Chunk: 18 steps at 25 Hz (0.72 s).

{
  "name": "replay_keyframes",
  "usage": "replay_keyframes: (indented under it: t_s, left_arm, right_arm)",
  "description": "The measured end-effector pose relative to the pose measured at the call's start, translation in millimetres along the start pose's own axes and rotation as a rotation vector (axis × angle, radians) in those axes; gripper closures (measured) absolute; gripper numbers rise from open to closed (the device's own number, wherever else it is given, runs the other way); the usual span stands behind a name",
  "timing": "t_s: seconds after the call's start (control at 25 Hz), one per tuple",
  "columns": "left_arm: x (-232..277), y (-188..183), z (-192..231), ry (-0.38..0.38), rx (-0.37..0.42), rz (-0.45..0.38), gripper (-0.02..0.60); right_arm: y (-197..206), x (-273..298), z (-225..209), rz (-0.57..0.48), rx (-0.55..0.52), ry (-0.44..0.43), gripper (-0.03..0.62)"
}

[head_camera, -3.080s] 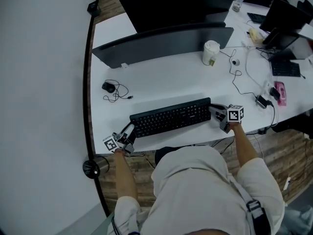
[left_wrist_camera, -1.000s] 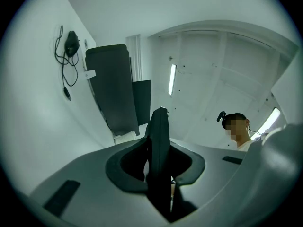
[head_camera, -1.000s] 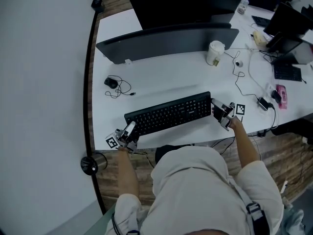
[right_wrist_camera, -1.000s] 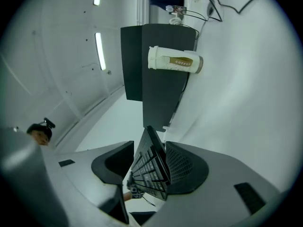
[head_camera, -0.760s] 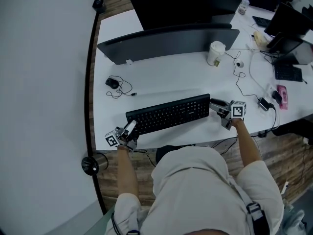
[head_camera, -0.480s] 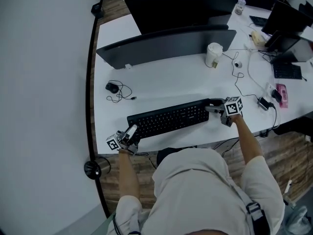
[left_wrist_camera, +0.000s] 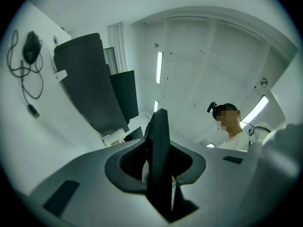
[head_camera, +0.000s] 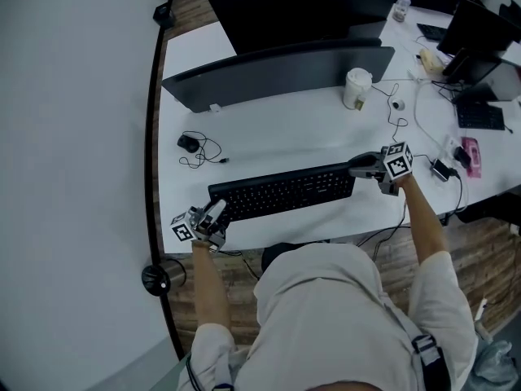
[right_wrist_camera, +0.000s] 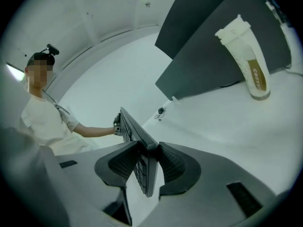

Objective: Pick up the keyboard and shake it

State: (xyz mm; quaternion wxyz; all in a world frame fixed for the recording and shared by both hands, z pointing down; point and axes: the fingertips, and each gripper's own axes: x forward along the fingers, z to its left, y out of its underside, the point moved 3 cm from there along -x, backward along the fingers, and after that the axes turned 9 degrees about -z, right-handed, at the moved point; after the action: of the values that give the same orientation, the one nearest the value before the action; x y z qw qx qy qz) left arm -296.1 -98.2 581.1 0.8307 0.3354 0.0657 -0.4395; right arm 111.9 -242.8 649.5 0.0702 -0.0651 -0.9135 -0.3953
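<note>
Now the keyboard point(head_camera: 281, 192) is held at both ends, lengthwise over the front part of the white table point(head_camera: 269, 129), close to the person's body. Its left end is clamped by the left claw point(head_camera: 216, 213), whose jaws are pressed narrowly against the dark edge standing between them. Its right end is gripped by the right claw point(head_camera: 362, 166). Those jaws have just been closing, and the ribbed pads point(right_wrist_camera: 173, 163) are set against the keyboard's two faces, with the keys turned toward one pad. Whether the keyboard is quite clear of the table cannot be told. Behind it, a curved dark monitor point(head_camera: 277, 72) is stood across the table, with a paper cup point(head_camera: 353, 88) just beside its right end. A black mouse point(head_camera: 187, 143) with a coiled cable is seen lying well apart from the keyboard, toward the table's left edge.
</note>
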Motion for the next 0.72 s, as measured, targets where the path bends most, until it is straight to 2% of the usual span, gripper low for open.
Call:
replay_keyframes:
  t_s: [0.16, 0.32, 0.6, 0.72]
  left_arm:
    - [21.5, -17.4, -14.0, 0.042, 0.113, 0.082, 0.472]
    - [37.0, -21.5, -21.3, 0.019, 0.219, 0.238, 0.477]
    - [56.9, -25.7, -33.3, 0.005, 0.369, 0.368, 0.476]
    - [58.7, -12.7, -32.8, -0.009, 0.422, 0.522, 0.471]
  right_arm:
    - [-27.2, -13.3, 18.1, 0.048, -0.123, -0.041, 0.442]
    - [-55.0, -27.4, 36.6, 0.102, -0.235, -0.055, 0.454]
    - [-80.5, -41.0, 52.7, 0.153, -0.343, -0.044, 0.461]
    - [-84.8, -42.4, 59.9, 0.180, -0.378, -0.057, 0.464]
